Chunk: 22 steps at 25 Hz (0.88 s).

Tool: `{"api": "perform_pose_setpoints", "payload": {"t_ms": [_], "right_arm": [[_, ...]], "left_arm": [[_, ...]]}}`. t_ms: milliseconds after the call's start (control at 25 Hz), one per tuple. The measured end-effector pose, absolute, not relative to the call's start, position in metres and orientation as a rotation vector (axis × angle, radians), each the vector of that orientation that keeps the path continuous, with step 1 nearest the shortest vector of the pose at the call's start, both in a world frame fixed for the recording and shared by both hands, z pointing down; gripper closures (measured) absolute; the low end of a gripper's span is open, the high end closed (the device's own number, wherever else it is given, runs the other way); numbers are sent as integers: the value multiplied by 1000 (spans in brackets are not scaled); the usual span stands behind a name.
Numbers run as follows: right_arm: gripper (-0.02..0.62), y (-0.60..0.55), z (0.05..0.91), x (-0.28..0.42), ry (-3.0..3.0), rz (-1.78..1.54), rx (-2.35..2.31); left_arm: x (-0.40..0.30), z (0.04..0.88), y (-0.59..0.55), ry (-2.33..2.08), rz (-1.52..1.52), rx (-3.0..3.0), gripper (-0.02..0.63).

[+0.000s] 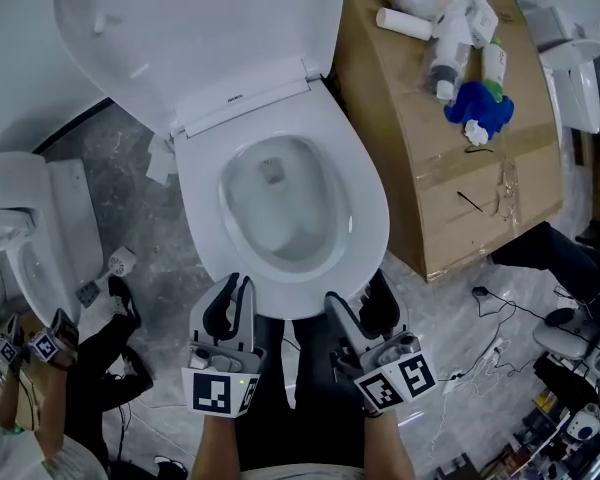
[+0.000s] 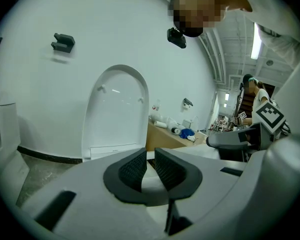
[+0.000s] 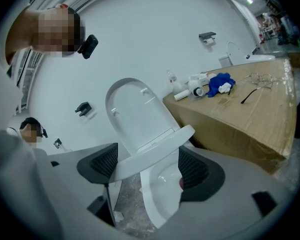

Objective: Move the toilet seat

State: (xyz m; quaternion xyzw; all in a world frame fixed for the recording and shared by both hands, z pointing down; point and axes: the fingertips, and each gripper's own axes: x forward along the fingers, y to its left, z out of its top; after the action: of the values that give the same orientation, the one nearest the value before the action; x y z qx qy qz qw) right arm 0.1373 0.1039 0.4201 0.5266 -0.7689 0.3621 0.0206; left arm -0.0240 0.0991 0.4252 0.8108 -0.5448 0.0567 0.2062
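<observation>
A white toilet stands before me in the head view, its lid raised against the wall and the seat ring lying over the bowl. Both grippers are at the seat's front rim. My left gripper is at the left front; in its own view the pads are nearly together with only a thin slit and nothing between them. My right gripper stands wide open at the right front. In the right gripper view the seat's front edge crosses the gap aslant, over the bowl.
A cardboard box stands right of the toilet, carrying bottles and a blue cloth. Another toilet is at the left, with a person beside it. Cables lie on the grey floor at the right.
</observation>
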Motion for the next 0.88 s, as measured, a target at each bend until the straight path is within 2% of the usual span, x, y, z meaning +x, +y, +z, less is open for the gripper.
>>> {"api": "perform_pose_setpoints", "payload": {"t_ms": [560, 680, 800, 880], "right_arm": [[223, 88, 391, 133, -2399, 822, 1628], [260, 84, 383, 134, -2425, 798, 1615], [344, 79, 376, 134, -2436, 748, 1599], [351, 76, 373, 134, -2445, 736, 1583]], "left_arm": [[-32, 409, 85, -1535, 116, 2256, 551], [-34, 404, 81, -1544, 98, 2251, 552], [-37, 400, 77, -1550, 89, 2249, 554], [-38, 397, 75, -1558, 84, 2246, 554]]}}
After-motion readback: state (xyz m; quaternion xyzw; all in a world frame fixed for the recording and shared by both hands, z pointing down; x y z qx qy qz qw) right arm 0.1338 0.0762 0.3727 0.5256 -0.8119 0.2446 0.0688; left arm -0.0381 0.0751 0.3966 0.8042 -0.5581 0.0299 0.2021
